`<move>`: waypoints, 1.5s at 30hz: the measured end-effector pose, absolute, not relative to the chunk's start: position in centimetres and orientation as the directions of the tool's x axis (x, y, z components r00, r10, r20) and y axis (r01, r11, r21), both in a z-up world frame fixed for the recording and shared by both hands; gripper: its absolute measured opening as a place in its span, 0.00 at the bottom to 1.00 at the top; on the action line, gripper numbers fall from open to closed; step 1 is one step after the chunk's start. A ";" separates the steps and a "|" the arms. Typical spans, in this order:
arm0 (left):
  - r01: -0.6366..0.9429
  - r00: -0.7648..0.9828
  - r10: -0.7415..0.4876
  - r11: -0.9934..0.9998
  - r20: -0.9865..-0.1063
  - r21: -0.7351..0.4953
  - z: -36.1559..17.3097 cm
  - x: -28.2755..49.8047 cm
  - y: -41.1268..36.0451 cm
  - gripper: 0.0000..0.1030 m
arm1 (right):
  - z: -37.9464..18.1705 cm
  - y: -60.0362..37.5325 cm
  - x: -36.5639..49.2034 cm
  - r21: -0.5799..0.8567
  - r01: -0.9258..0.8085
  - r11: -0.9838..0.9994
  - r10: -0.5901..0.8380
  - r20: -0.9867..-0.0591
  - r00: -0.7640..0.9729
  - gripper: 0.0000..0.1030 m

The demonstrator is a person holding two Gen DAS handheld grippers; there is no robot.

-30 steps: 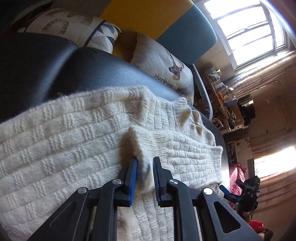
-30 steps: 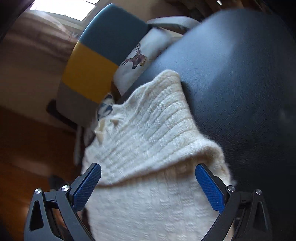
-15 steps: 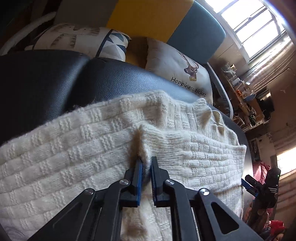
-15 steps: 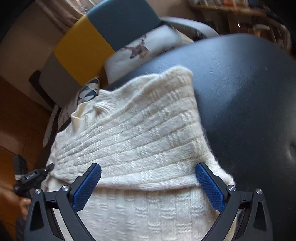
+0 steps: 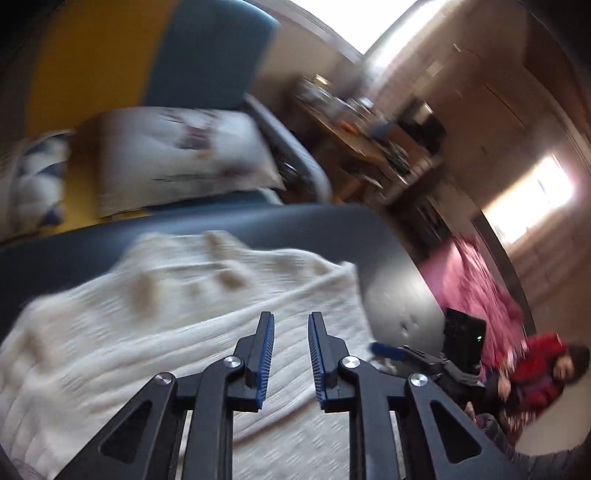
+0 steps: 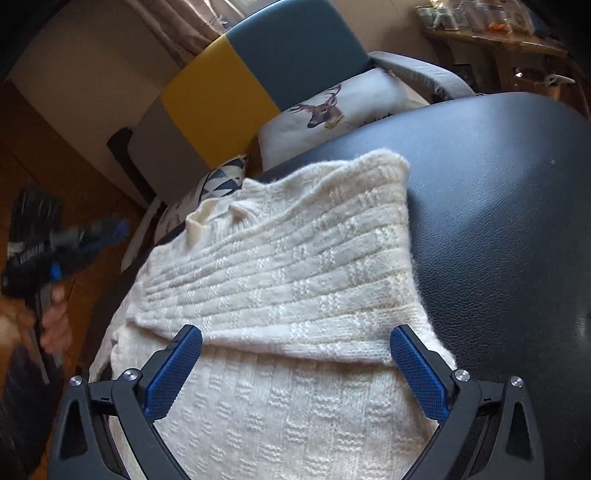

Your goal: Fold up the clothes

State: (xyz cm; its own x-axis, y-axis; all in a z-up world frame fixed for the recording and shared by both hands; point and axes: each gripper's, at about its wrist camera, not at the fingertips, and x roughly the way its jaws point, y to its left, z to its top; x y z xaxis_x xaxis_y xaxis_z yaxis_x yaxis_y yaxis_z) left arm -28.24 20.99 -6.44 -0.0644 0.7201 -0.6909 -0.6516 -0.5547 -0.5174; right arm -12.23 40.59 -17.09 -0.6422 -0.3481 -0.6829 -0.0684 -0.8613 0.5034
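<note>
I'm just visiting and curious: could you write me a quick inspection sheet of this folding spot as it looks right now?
Surface: black leather cushion, mostly bare at right.
Job's things: cream knit sweater, one part folded over the rest.
Clutter: nothing seen on the cushion.
Grippers: left gripper has just been opening, nothing between its pads; right gripper wide open over the sweater.
Cables: nothing seen.
Surroundings: deer pillow, yellow-and-teal chair back, crowded wooden shelf.

Daylight glares from the windows (image 5: 532,199); left wrist view motion-blurred, right sharp, fisheye-bent edges.
</note>
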 end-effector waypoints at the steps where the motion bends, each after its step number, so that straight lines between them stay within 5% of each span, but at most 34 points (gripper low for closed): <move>1: -0.677 -0.025 0.715 -0.527 -0.699 -0.515 -6.7 -28.4 23.6 0.18 | -17.2 40.5 -12.3 0.498 -0.056 -0.866 -0.351 -0.683 -0.640 1.00; 7: -0.738 0.159 0.654 -0.419 -0.740 -0.529 -9.2 -30.6 34.6 0.23 | -17.5 39.8 -12.2 0.435 0.017 -0.900 -0.347 -0.694 -0.631 1.00; 19: -0.713 0.375 0.531 -0.358 -0.760 -0.603 -14.8 -34.1 39.8 0.30 | -17.7 39.4 -11.9 0.413 0.048 -0.910 -0.342 -0.679 -0.650 1.00; 21: -0.723 0.362 0.523 -0.364 -0.771 -0.587 -15.3 -34.0 40.3 0.27 | -17.6 39.2 -11.9 0.397 0.048 -0.916 -0.332 -0.687 -0.647 1.00; 24: -0.806 0.264 0.586 -0.302 -0.766 -0.509 -13.9 -32.3 40.2 0.05 | -17.6 39.0 -12.0 0.376 0.047 -0.925 -0.316 -0.697 -0.643 1.00; 28: -0.873 0.112 0.539 -0.349 -0.835 -0.342 -15.0 -31.2 40.4 0.01 | -17.7 38.5 -12.1 0.338 0.042 -0.940 -0.287 -0.718 -0.634 1.00; 35: -0.810 0.025 0.606 -0.454 -0.795 -0.371 -13.5 -31.5 37.8 0.08 | -17.8 37.7 -12.3 0.287 0.040 -0.957 -0.248 -0.742 -0.623 1.00; 40: -0.709 -0.049 0.727 -0.509 -0.685 -0.488 -10.1 -31.4 29.2 0.15 | -16.4 38.6 -11.8 0.339 0.052 -0.939 -0.291 -0.708 -0.643 0.97; 45: -0.622 -0.152 0.700 -0.616 -0.698 -0.482 -10.6 -28.8 18.6 0.16 | -13.4 39.4 -13.4 0.305 0.120 -0.945 -0.302 -0.666 -0.682 0.97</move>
State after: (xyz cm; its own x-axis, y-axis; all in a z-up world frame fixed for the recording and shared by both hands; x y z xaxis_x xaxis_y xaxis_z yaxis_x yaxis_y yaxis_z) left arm -28.77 18.65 -10.64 -0.1525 0.7000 -0.6977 -0.6223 -0.6164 -0.4825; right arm -13.41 39.36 -13.36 -0.6823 -0.3020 -0.6657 0.1203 -0.9446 0.3053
